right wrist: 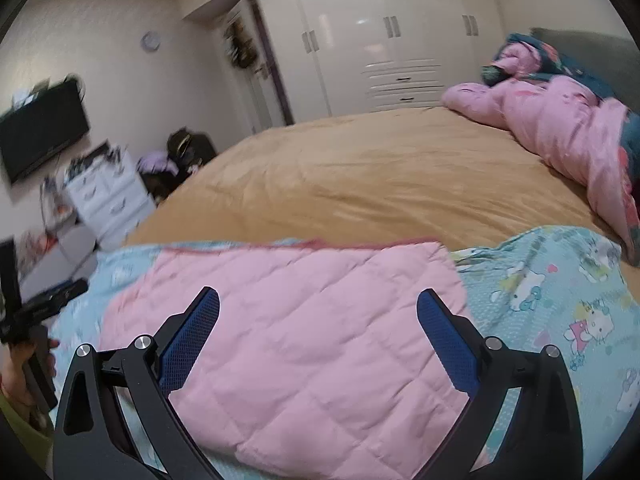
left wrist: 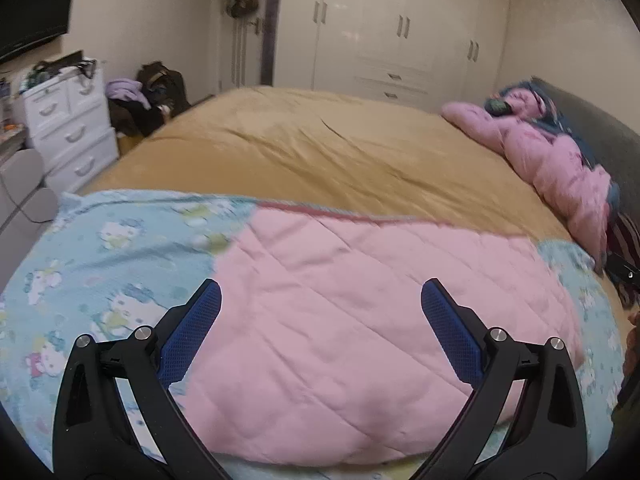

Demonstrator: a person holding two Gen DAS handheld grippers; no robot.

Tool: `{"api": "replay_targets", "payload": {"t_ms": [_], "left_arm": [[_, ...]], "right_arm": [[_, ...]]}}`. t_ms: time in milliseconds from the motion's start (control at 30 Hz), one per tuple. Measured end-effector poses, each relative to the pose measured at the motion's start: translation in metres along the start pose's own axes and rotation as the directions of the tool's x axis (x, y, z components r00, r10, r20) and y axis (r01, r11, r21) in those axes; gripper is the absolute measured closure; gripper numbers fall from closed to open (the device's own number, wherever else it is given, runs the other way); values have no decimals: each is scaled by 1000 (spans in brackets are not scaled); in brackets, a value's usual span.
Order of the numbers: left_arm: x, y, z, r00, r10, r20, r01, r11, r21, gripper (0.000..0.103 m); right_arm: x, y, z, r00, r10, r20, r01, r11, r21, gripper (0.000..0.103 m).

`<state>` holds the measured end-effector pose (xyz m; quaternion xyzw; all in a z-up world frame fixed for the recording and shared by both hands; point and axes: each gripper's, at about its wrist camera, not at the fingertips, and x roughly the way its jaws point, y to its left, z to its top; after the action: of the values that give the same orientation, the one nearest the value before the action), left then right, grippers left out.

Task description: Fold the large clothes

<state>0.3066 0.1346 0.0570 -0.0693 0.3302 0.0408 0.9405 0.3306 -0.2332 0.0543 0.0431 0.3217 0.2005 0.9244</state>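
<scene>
Spread across the near end of the bed (left wrist: 320,148), a quilt (left wrist: 328,320) with a pink quilted side folded up over its light blue cartoon-cat side. Pink panel in the middle, blue print showing to either side of it and along the near edge. Far edge of the quilt trimmed with a thin red border, lying on the tan bedspread.

Left tool (left wrist: 320,308) hovering above the pink panel, blue-padded fingers (left wrist: 192,336) spread wide, nothing between them. Right tool (right wrist: 318,308) likewise above the pink panel, fingers (right wrist: 448,340) wide apart and empty. Hard to tell from either view whether the fingertips touch the cloth.

Seen from the right wrist view, the left tool at the left edge of the quilt, gripped by a hand (right wrist: 24,376).

At the head of the bed, a rumpled pink blanket (left wrist: 560,160) against a dark headboard (left wrist: 592,116). Beyond the far side of the bed, a white wardrobe (left wrist: 392,28). Off the foot of the bed, a white drawer chest (left wrist: 68,120), a pile of dark bags (left wrist: 156,96) and a wall-mounted television (right wrist: 40,128).
</scene>
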Motion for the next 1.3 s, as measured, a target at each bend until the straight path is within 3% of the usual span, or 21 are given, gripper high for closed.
{"api": "replay_targets", "payload": {"t_ms": [200,367,433,767,933,1133,1300], "left_arm": [[38,-37,-21,991,-74,-110,79,996,37,9],[69,-61,-39,979,-81,-187,94,994,62,9],[86,-69,-51,970,-38,-239,64,993,103,9],[108,-71,-70,970,7,-241,21,993,116,8],[102,-70,-71,975,-8,-220,37,991,128,8],[80,-62,-62,982,-15,-190,36,994,107,8],[59,-51,-53,987,-21,-162,33,997,70,8]], "right_arm": [[39,29,-27,994,15,-110,-21,998,-61,4],[74,45,-49,982,-25,-187,2,992,-123,5],[91,46,-59,971,-56,-231,24,990,-139,5],[131,44,-81,948,-124,-292,82,985,-153,4],[127,44,-80,956,-111,-271,75,987,-142,4],[99,40,-66,974,-36,-225,22,998,-61,4],[72,43,-60,984,-26,-175,13,997,-76,4]]}}
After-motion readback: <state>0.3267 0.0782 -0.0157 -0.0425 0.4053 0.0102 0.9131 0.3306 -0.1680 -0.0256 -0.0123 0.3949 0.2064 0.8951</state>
